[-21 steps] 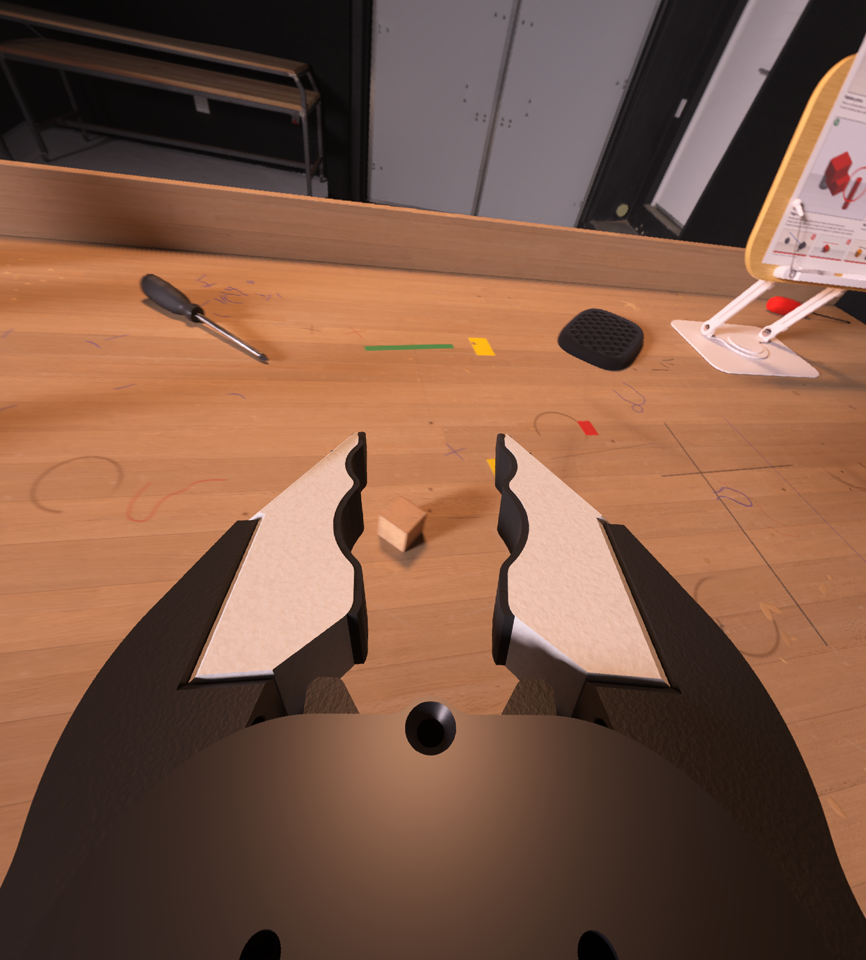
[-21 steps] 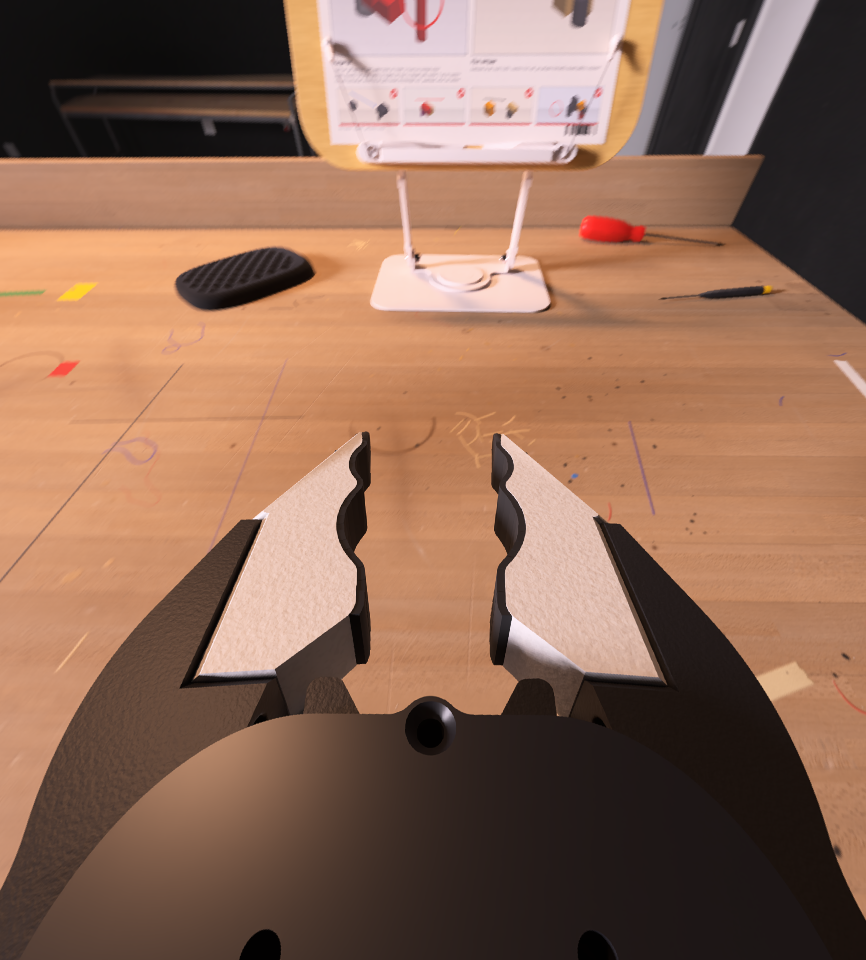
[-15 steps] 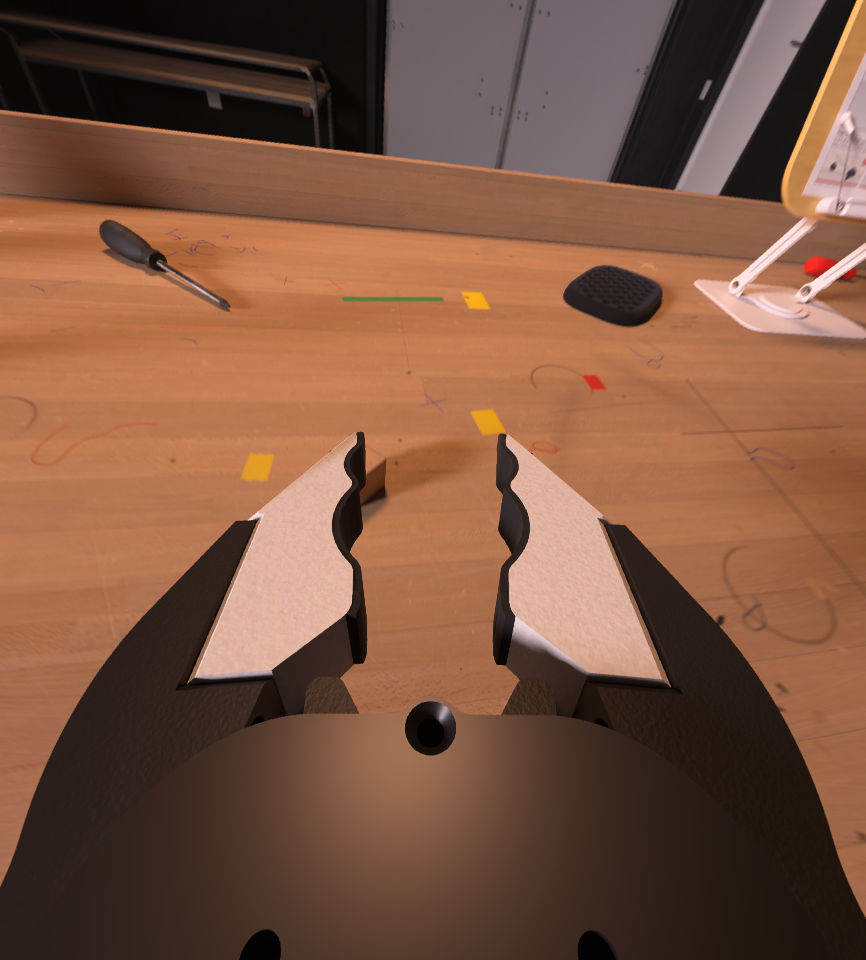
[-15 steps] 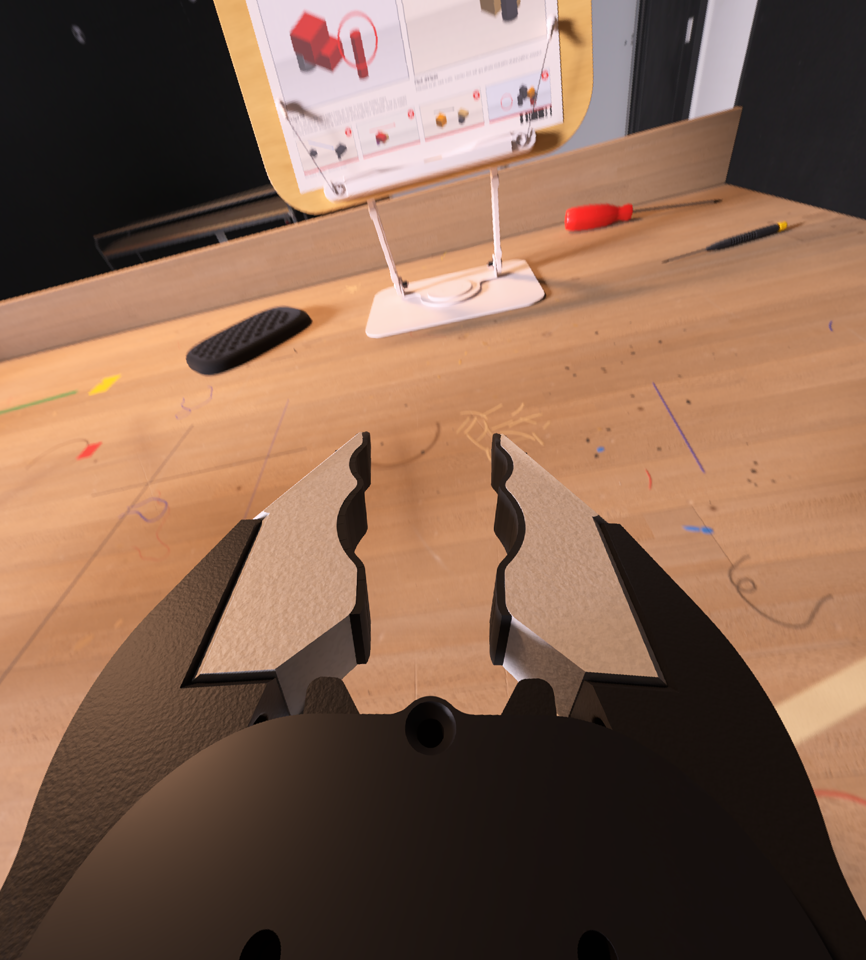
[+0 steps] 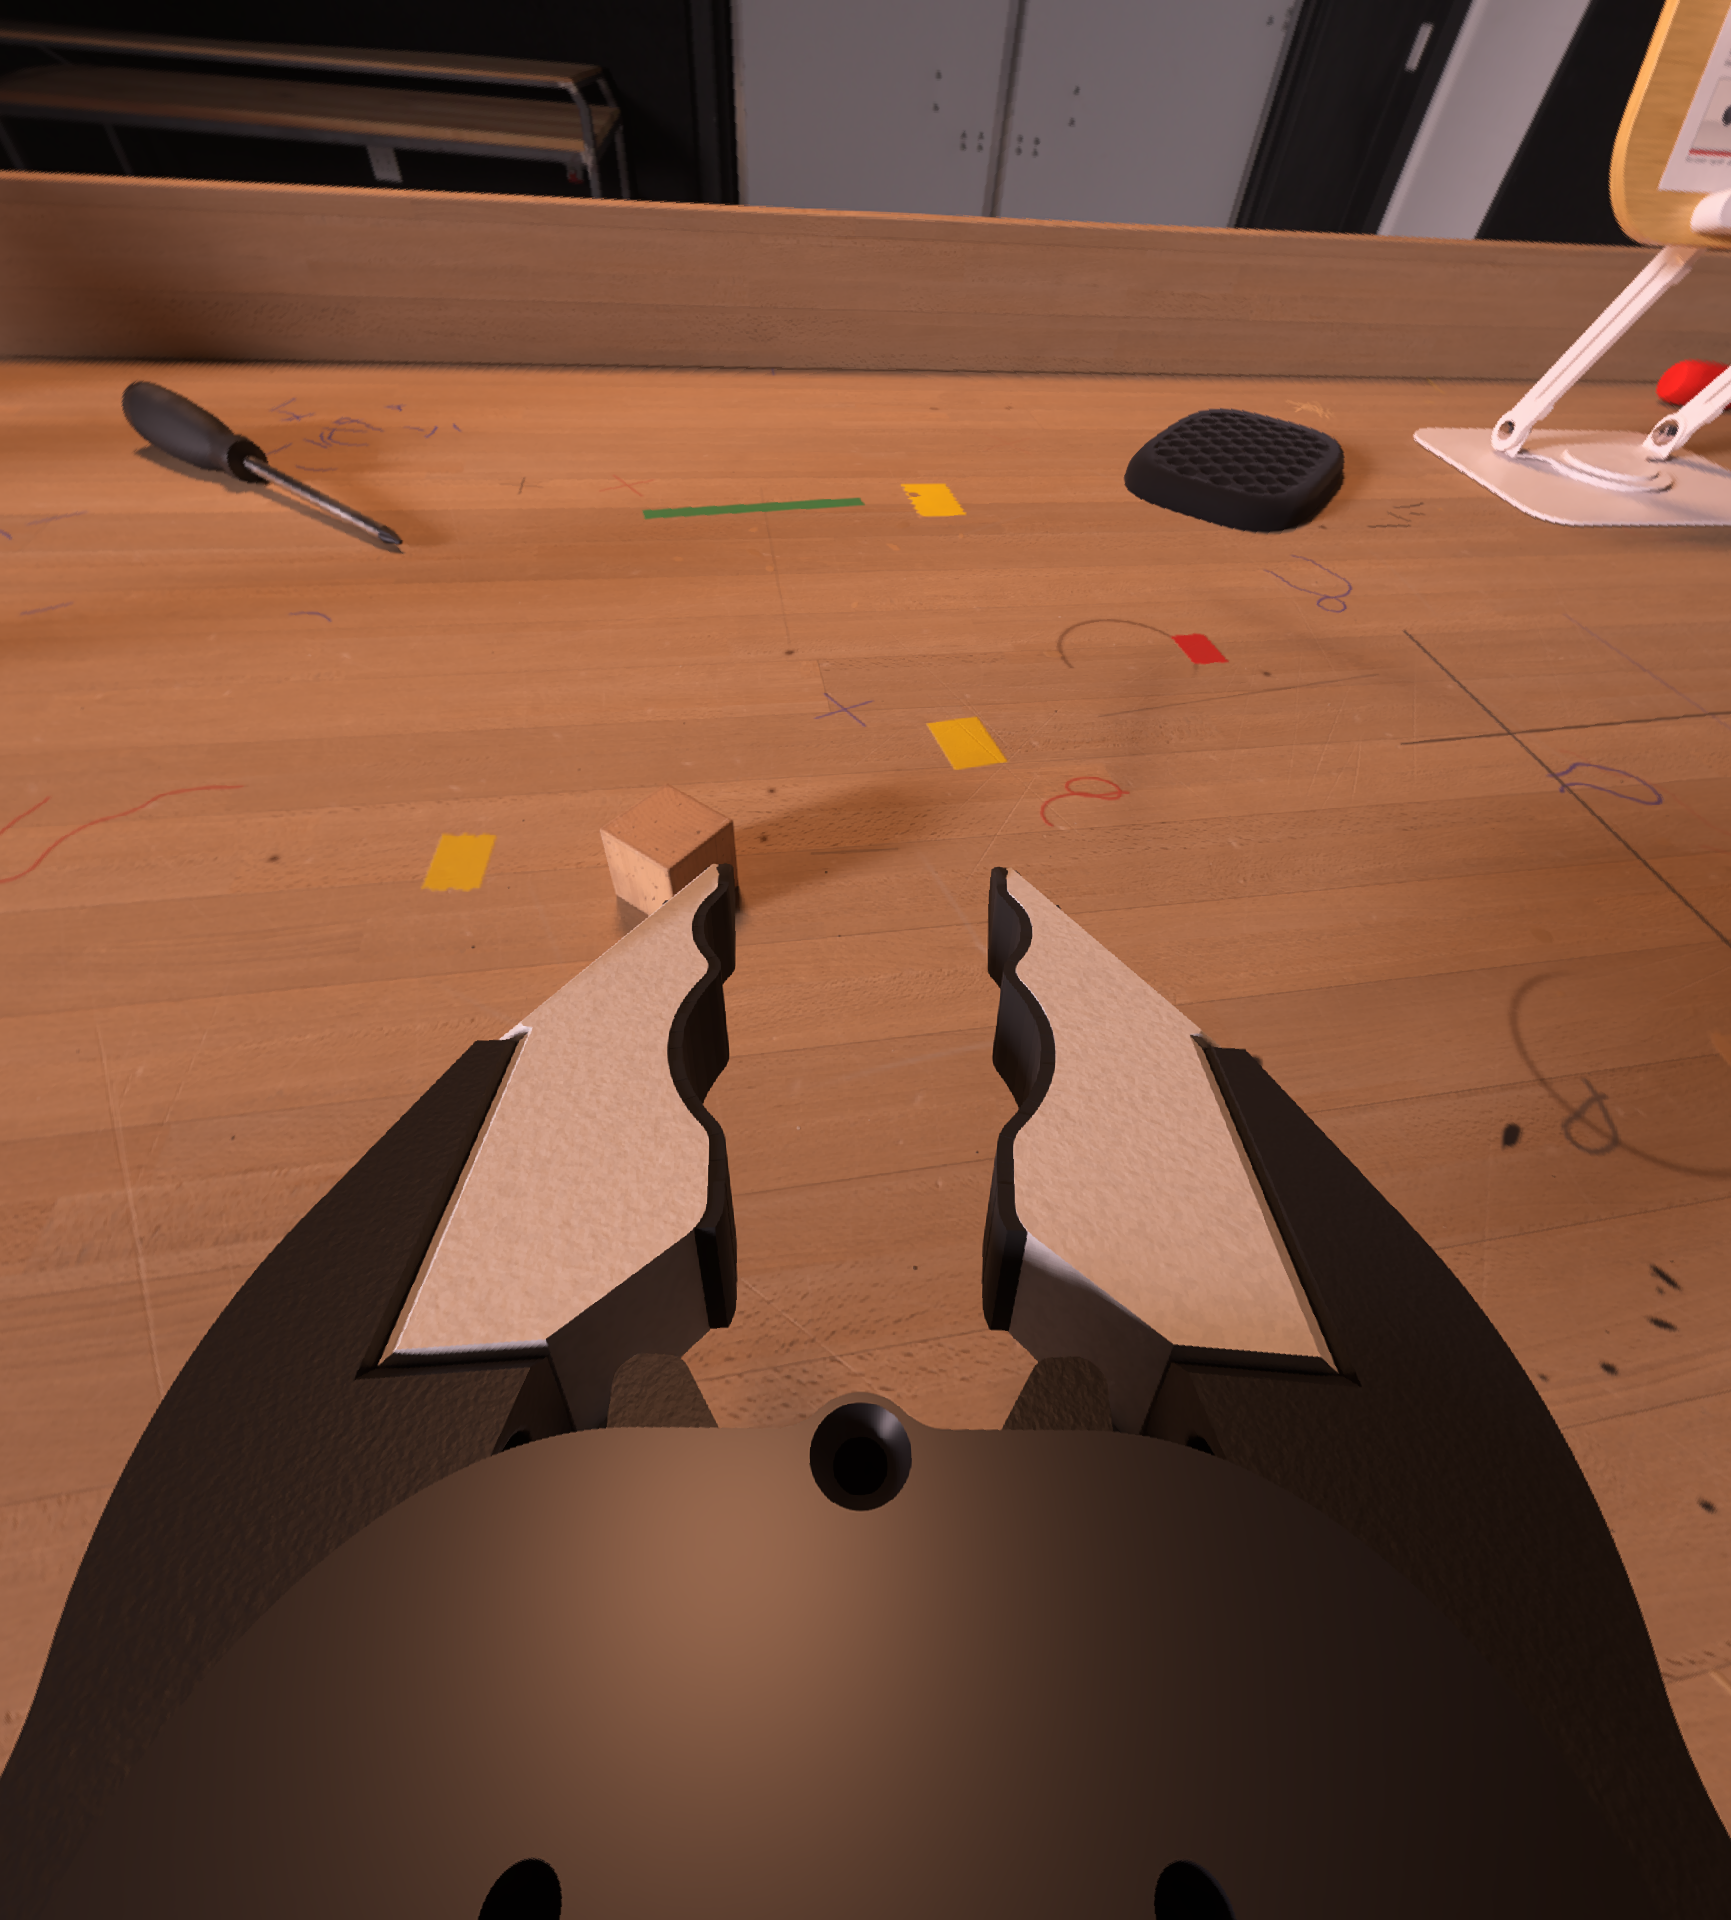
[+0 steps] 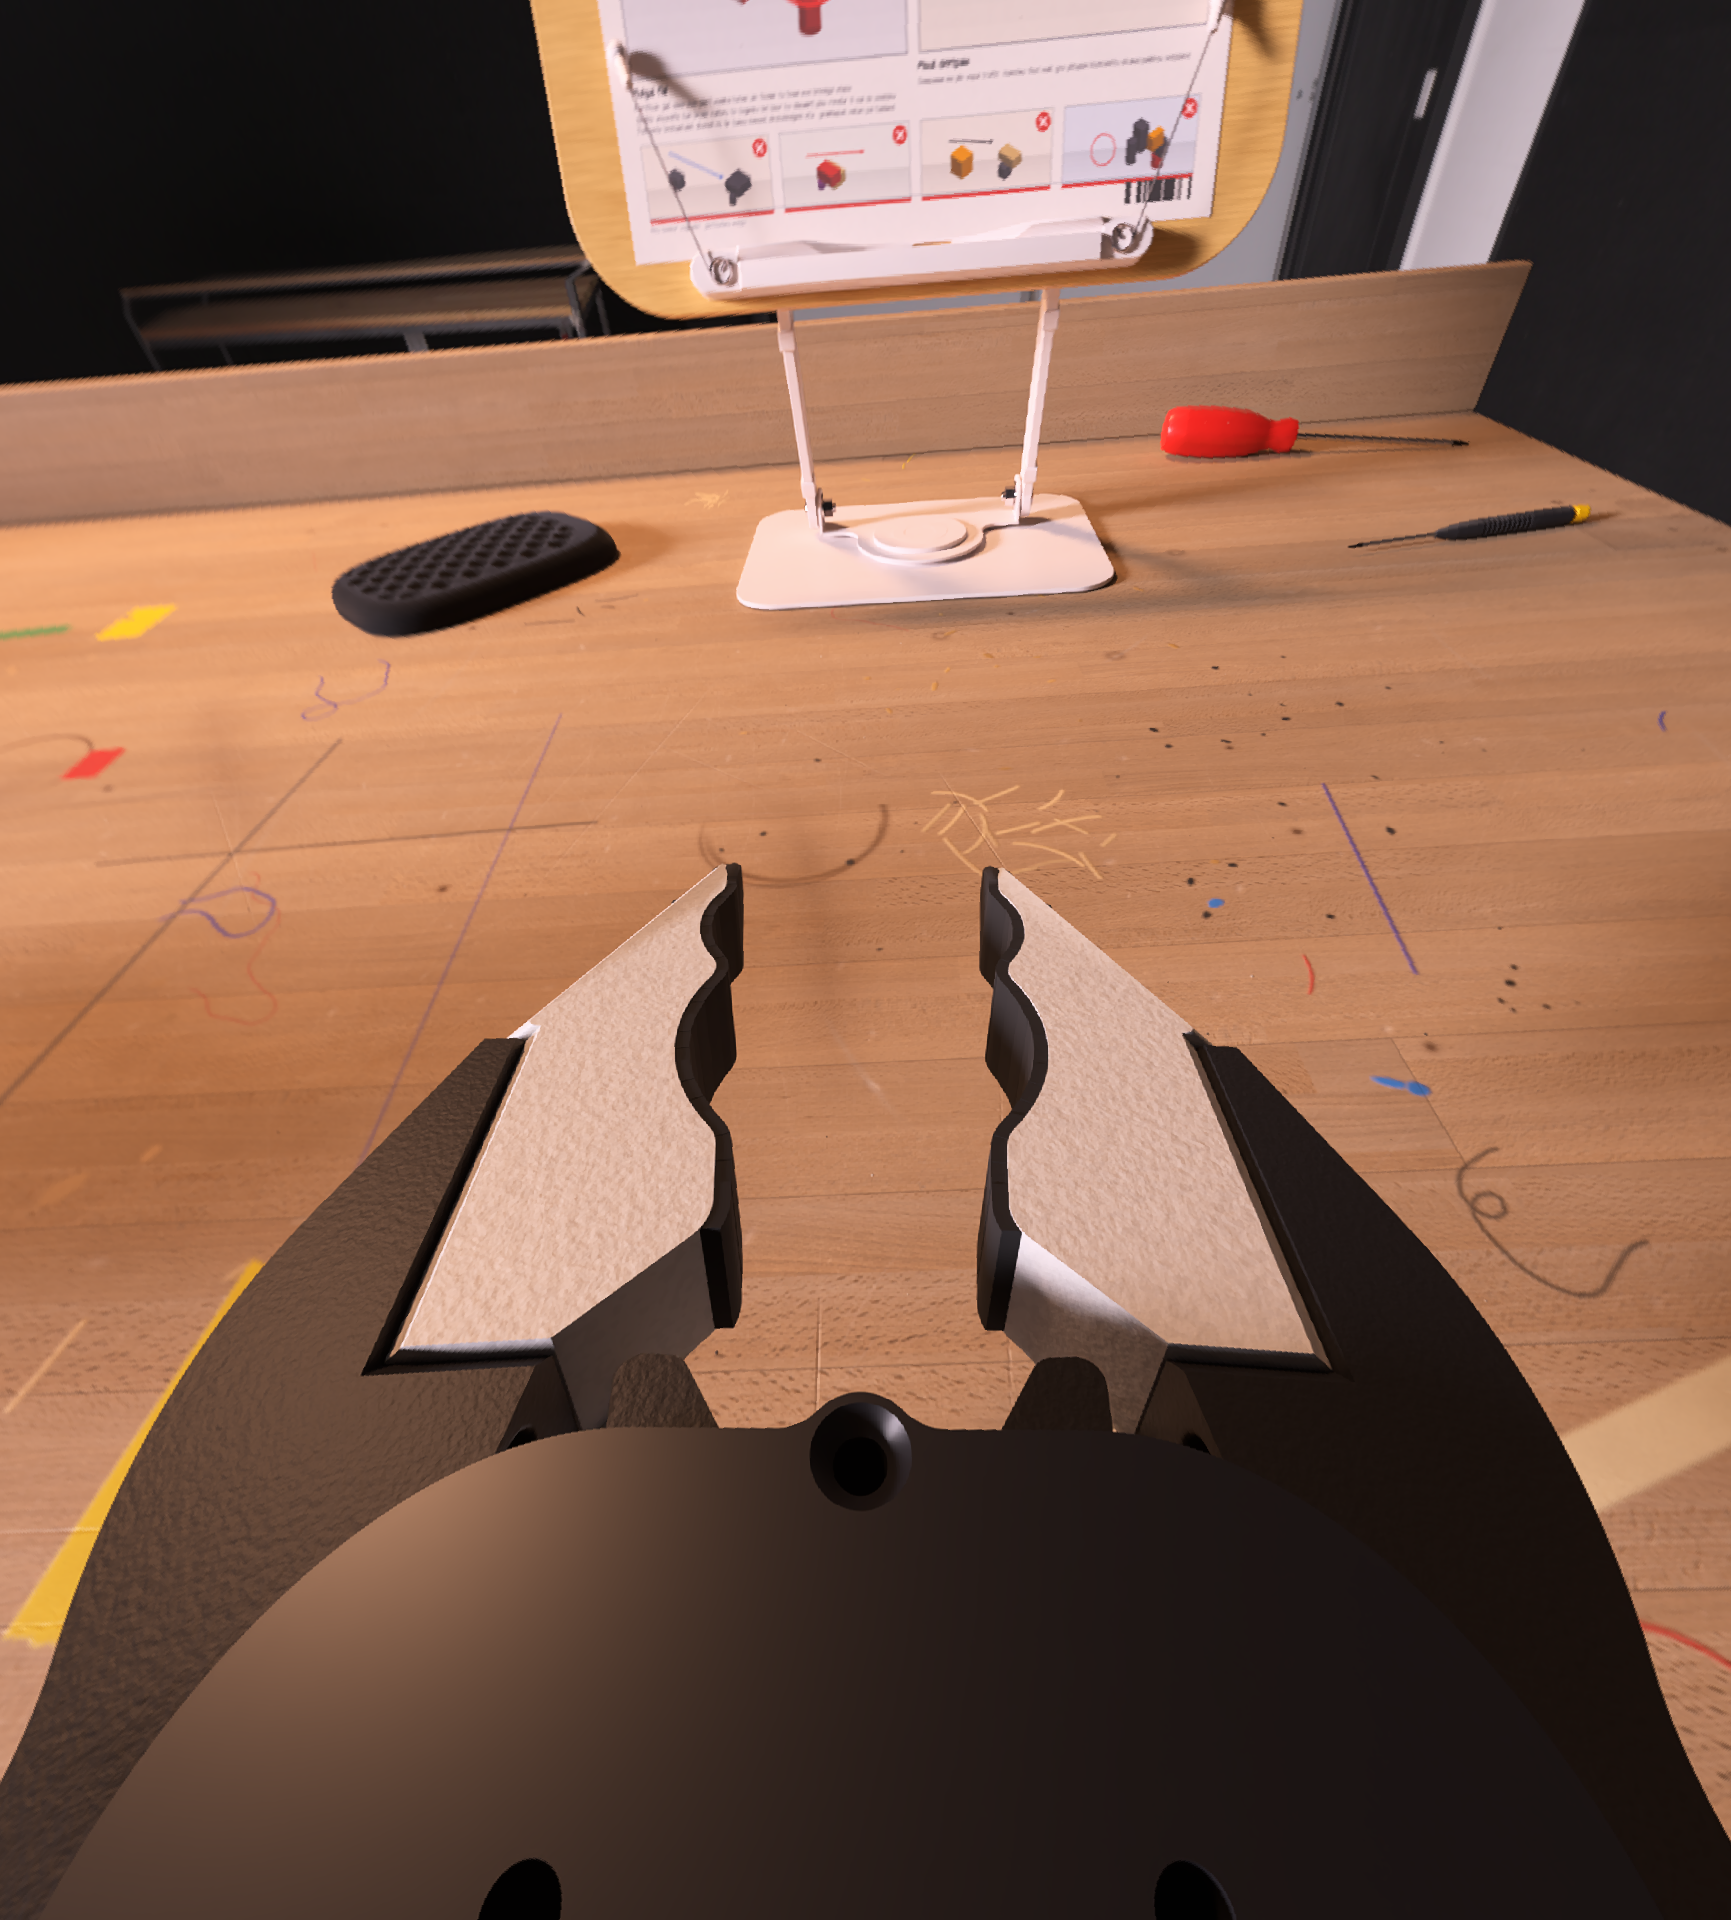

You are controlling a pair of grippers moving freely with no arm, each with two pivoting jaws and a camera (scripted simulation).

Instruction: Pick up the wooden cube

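A scuffed wooden workbench (image 5: 1256,1039) fills both views; a board on a white stand (image 6: 923,551) rises at the top centre of the right wrist view, a black perforated pad (image 5: 1237,468) lies upper right and a black screwdriver (image 5: 248,457) upper left of the left wrist view. The left gripper (image 5: 861,883) and the right gripper (image 6: 859,883) both show jaws wide, holding nothing. The wooden cube (image 5: 667,844), just left of centre, sits beyond the left gripper's left fingertip, outside the gap; it looks light, rigid and unbreakable, best pinched across 2 opposite flat faces.
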